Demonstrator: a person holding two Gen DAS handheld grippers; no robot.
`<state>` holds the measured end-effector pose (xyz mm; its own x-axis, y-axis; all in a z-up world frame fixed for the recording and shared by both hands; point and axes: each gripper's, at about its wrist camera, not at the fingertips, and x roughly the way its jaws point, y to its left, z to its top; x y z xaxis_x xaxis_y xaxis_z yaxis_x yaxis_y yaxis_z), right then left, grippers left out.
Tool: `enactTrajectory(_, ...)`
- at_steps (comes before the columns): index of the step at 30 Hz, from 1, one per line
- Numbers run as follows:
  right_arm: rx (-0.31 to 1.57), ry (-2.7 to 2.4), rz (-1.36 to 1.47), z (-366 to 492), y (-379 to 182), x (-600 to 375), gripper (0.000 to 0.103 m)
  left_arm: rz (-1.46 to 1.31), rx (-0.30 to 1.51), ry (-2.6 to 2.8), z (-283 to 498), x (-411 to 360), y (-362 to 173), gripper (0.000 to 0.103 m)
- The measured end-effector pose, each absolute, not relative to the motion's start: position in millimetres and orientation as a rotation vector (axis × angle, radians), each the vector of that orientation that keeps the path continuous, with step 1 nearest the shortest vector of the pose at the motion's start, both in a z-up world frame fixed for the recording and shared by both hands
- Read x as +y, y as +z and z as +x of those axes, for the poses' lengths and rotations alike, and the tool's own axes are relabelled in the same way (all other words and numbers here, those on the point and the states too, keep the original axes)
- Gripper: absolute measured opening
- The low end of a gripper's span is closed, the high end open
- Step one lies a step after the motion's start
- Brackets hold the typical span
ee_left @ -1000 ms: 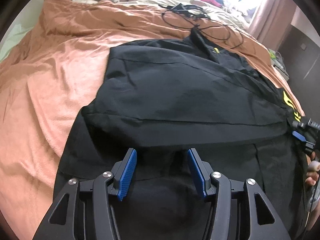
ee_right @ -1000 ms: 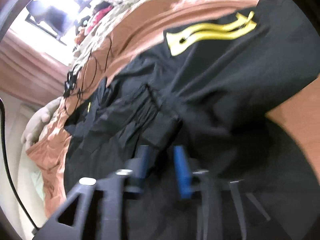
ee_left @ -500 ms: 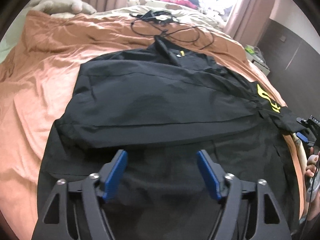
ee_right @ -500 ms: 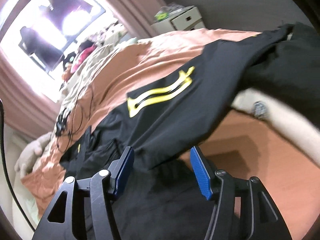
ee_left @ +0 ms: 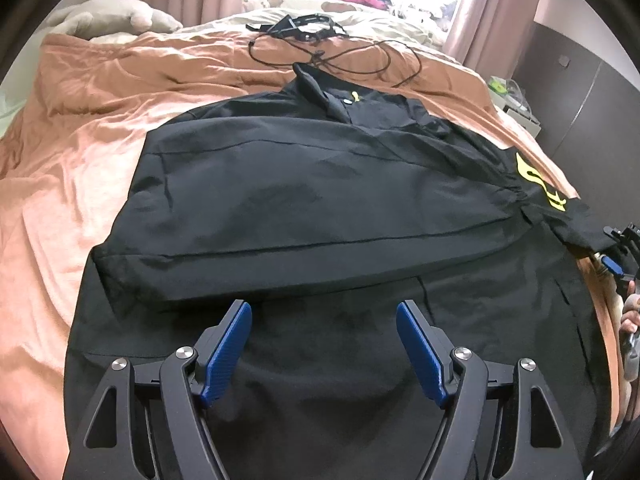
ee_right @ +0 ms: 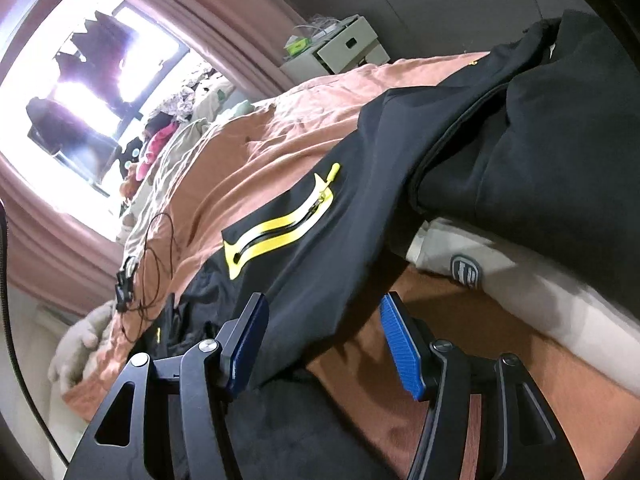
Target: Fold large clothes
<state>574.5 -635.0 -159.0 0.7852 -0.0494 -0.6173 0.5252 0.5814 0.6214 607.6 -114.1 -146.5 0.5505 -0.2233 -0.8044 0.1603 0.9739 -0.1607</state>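
Black jacket flat on orange bedspread, collar at far end, hem near cams. One side panel w/ sleeve already folded across the body, long axis running left-right in left wrist view, its near edge lying just ahead of L gripper tips. L jaws wide, nothing between pads, only flat fabric underneath. R gripper at jacket's right side: sleeve w/ yellow zip stripe draped out toward bed edge, its lower edge passing between the blue pads but not pinched; jaws abt half open, clearly empty. Judgement: next fold = this right sleeve/panel over to the left, so R gripper nearer and better placed; sleeve's long axis runs away from R fingers up toward the shoulder, grab pt right at the tips. L free to pin the folded stack or take the hem. Vs 1 s ago: both jaws opened up, L from narrow to wide; L backed off and rose a bit, more bed and collar in view now; R swung out from over the body to the sleeve edge, wrist rolled, blur gone. Black cable beyond the collar, clear of the fold path.
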Motion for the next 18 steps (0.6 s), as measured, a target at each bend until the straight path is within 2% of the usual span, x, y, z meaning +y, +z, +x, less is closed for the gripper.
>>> enactTrajectory(6, 0.56, -0.346, 0.942, 580, -169, -648, 0.058, -0.078, 0.979, -0.209, 612, -110, -154, 0.076)
enactTrajectory(8, 0.547, -0.341, 0.943, 582, -170, -650, 0.052, -0.079, 0.979, -0.199, 613, -108, -156, 0.076)
enactTrajectory(11, 0.528, -0.335, 0.926, 587, -170, -652, 0.027, -0.081, 0.984, -0.19, 614, -105, -158, 0.076)
enactTrajectory(12, 0.524, -0.34, 0.918, 588, -170, -652, 0.01, -0.082, 0.986, -0.189, 614, -105, -159, 0.076)
enactTrajectory(13, 0.523, -0.341, 0.913, 589, -171, -653, 0.005, -0.085, 0.987, -0.185, 615, -103, -159, 0.076)
enactTrajectory(18, 0.469, -0.313, 0.801, 589, -142, -633, 0.004, -0.114, 0.981, -0.173, 615, -97, -156, 0.076)
